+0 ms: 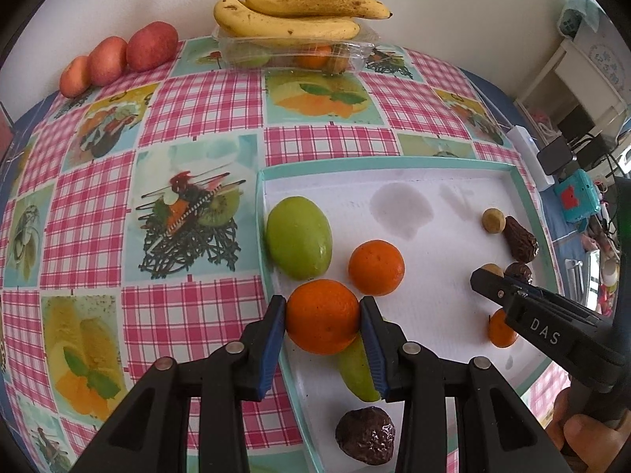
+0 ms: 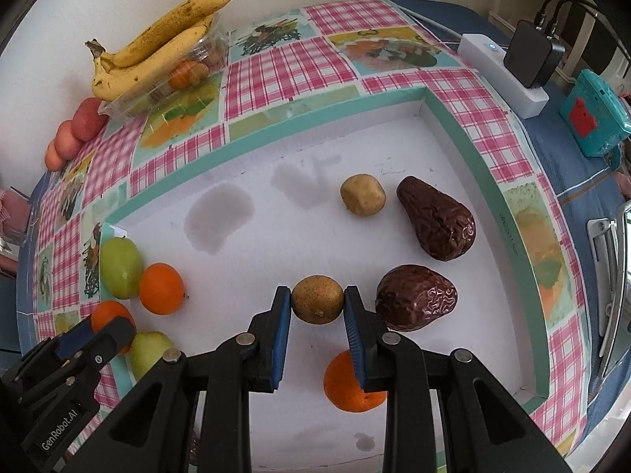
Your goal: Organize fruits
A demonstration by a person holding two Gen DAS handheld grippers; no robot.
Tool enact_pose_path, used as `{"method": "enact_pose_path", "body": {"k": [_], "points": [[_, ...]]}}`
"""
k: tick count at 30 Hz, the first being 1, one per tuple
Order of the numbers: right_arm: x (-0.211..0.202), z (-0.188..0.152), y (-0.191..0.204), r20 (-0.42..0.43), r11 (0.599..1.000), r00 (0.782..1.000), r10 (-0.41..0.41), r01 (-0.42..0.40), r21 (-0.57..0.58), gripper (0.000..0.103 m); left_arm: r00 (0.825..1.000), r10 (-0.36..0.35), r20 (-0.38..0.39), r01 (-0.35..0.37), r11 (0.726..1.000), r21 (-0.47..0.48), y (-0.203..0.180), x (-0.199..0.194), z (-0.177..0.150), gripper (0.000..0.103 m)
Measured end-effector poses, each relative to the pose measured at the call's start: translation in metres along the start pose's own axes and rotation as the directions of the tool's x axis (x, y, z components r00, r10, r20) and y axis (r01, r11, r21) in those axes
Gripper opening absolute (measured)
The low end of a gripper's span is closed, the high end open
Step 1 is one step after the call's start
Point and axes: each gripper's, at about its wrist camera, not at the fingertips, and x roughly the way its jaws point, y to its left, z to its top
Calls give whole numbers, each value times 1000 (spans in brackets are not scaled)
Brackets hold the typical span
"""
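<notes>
Both black two-finger grippers were already clamped, the left gripper (image 1: pixel 322 317) on a round orange tangerine (image 1: pixel 321 315) by the white teal-rimmed tray (image 1: pixel 394 163) edge, the right gripper (image 2: pixel 318 307) on a small tan longan (image 2: pixel 318 304), so lifting straight up, no squeezing harder, looked smartest.

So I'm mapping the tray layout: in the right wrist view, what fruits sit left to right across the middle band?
Green fruit → loose orange → tan round fruit gripped by the right gripper → wrinkled brown fruit.
</notes>
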Motion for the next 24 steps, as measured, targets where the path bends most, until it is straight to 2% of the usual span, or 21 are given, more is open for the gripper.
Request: {"method": "enact_pose_path", "body": {"k": [9, 12, 13, 16, 18, 20, 22, 24], "points": [[5, 3, 5, -20, 1000, 1000, -6, 6, -18, 29, 1000, -11, -7, 11, 1000, 0, 1, 1, 1, 43], [8, 5, 7, -22, 1000, 1000, -13, 13, -24, 29, 1000, -23, -11, 23, 1000, 1, 0, 0, 1, 48], [8, 5, 7, -21, 1000, 1000, -14, 13, -25, 31, 1000, -26, -9, 26, 1000, 2, -1, -2, 1, 50], [6, 3, 7, -14, 999, 1000, -19, 19, -30, 51, 1000, -13, 10, 13, 1000, 13, -2, -11, -1, 56], [2, 0, 7, -7, 999, 1000, -19, 19, -32, 53, 1000, -11, 23, 10, 1000, 8, 1, -17, -4, 59], [0, -2, 8, -1, 999, 1000, -18, 18, -34, 54, 999, 2, 36, -1, 1000, -17, 9, -24, -7, 76], [-5, -5, 11, 11, 999, 1000, -13, 14, -35, 56, 998, 46, 53, -43, 998, -52, 21, -29, -12, 83], [-10, -11, 14, 24, 999, 1000, -10, 11, -44, 66, 990, 121, 77, -113, 989, -92, 36, -35, -18, 87]]}}
